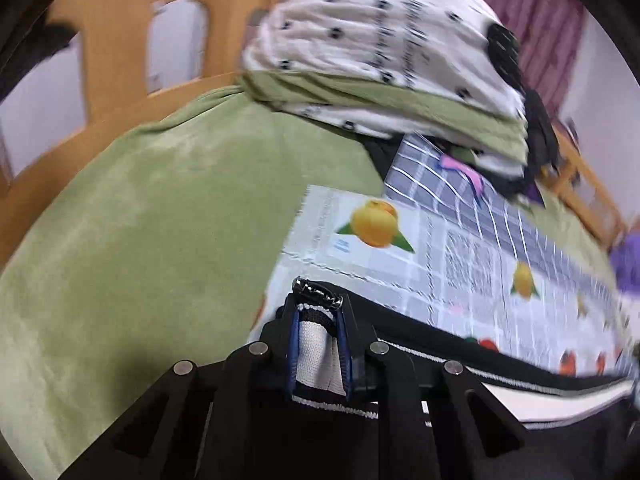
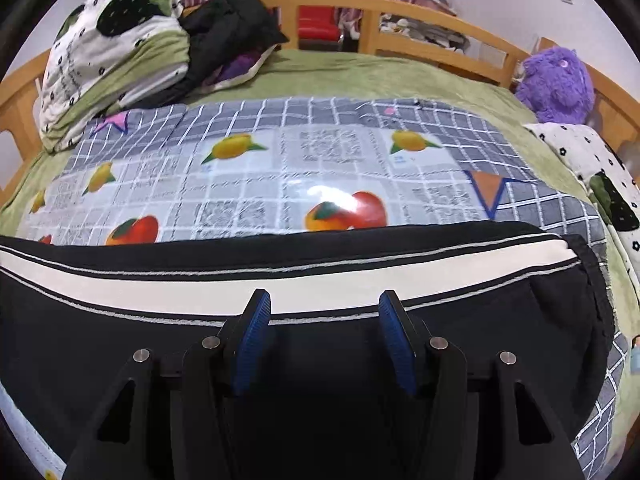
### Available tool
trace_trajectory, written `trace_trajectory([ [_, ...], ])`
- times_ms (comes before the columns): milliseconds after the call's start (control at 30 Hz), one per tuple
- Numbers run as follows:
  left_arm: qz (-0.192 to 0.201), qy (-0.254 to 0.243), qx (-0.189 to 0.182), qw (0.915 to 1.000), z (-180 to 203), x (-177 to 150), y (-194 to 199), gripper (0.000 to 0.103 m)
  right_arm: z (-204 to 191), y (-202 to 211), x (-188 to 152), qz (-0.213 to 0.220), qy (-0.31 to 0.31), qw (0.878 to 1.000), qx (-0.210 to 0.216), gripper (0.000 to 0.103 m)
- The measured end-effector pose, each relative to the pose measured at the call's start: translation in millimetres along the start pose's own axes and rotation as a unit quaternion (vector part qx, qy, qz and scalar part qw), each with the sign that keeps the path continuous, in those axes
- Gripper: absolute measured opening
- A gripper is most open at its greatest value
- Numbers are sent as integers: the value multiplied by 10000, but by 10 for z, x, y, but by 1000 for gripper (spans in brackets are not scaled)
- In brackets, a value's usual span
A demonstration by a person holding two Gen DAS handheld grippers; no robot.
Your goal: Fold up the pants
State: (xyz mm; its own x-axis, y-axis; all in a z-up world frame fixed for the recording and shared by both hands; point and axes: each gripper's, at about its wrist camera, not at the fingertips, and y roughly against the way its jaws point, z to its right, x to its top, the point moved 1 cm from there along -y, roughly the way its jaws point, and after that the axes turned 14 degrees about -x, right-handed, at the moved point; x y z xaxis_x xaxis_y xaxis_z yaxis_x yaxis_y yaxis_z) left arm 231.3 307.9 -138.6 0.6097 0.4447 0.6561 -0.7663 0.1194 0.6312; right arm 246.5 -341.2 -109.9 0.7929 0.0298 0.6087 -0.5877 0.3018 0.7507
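Note:
Black pants with a broad white side stripe lie stretched across the near part of a fruit-print mat on the bed. In the left wrist view my left gripper is shut on one end of the pants, the white stripe and a metal zip pull pinched between its blue pads. In the right wrist view my right gripper stands open just above the black cloth near the stripe. Nothing sits between its blue pads.
A grey checked cloth lies under the mat on a green bedspread. Folded spotted bedding and dark clothes are piled at the far left. A purple plush toy sits far right. A wooden rail rims the bed.

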Motion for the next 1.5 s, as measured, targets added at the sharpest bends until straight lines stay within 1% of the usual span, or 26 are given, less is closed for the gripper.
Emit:
trace_trajectory([
  [133,-262,-183,444,9985,-2,-195,-197,17,76,-116,-17,-112,46,9999,-68,55],
  [200,-267,-298,528,9978,16,-234,-200,18,89,-193,-9,-106,161,9997,-133,55],
  [333,-286,-244,406,9985,-12,-206,-148,18,116,-311,133,110,465,9988,-90,56],
  [400,-294,-173,342,9988,-33,-196,-134,18,83,-384,257,222,715,9971,109,66],
  [433,-297,-142,324,9989,-36,-193,-139,18,50,-433,315,221,910,9952,273,66],
  [567,-263,-66,245,9993,-50,-190,-133,18,-154,-594,496,383,1718,9824,633,66],
  [633,-268,-101,267,9992,-42,-196,-143,18,-279,-712,510,359,2184,9732,618,65],
  [667,-265,-114,272,9992,-40,-197,-145,18,-333,-774,490,305,2368,9692,599,58],
  [700,-266,-118,272,9992,-37,-195,-145,18,-381,-828,460,189,2539,9648,662,41],
  [733,-266,-107,269,9992,-37,-196,-142,18,-422,-863,421,42,2694,9594,835,32],
  [767,-267,-92,256,9993,-38,-196,-137,18,-456,-839,385,69,2833,9544,940,16],
  [800,-267,-67,233,9993,-42,-191,-131,18,-485,-788,363,214,2987,9507,802,6],
  [867,-211,5,137,9997,-58,-173,-101,18,-493,-706,356,320,3145,9455,777,4],
  [933,-107,114,33,9999,-74,-150,-79,18,-407,-603,430,500,2923,9511,860,3],
  [1000,-168,185,122,9996,-77,-138,-146,18,-343,-608,505,551,2577,9597,980,4],
  [1100,-243,89,371,9990,-35,-175,-257,18,-512,-855,395,359,2665,9606,702,4],
  [1133,-254,-27,440,9987,-2,-184,-256,18,-558,-892,362,414,2634,9619,604,5],
  [1200,-307,-179,504,9981,39,-187,-214,23,-503,-864,394,406,2314,9699,642,8],
  [1233,-356,-203,551,9976,41,-184,-187,30,-406,-816,430,386,2067,9748,745,11],
  [1267,-390,-221,604,9972,40,-182,-149,34,-304,-765,459,463,1893,9783,710,13],
  [1333,-329,-291,620,9971,54,-201,-21,35,-4,-585,497,775,1530,9845,358,25],
  [1367,-304,-324,577,9973,68,-222,51,35,150,-527,501,932,1393,9856,200,35],
  [1400,-286,-333,512,9977,74,-239,97,35,313,-481,501,1077,1225,9866,55,38],
  [1433,-248,-320,375,9985,94,-280,153,43,431,-505,519,1076,1102,9881,-32,38],
  [1467,-211,-288,224,9991,114,-332,184,54,563,-618,527,843,941,9920,-84,38],
  [1500,-206,-270,119,9994,131,-380,178,57,614,-747,524,568,881,9944,-170,33],
])
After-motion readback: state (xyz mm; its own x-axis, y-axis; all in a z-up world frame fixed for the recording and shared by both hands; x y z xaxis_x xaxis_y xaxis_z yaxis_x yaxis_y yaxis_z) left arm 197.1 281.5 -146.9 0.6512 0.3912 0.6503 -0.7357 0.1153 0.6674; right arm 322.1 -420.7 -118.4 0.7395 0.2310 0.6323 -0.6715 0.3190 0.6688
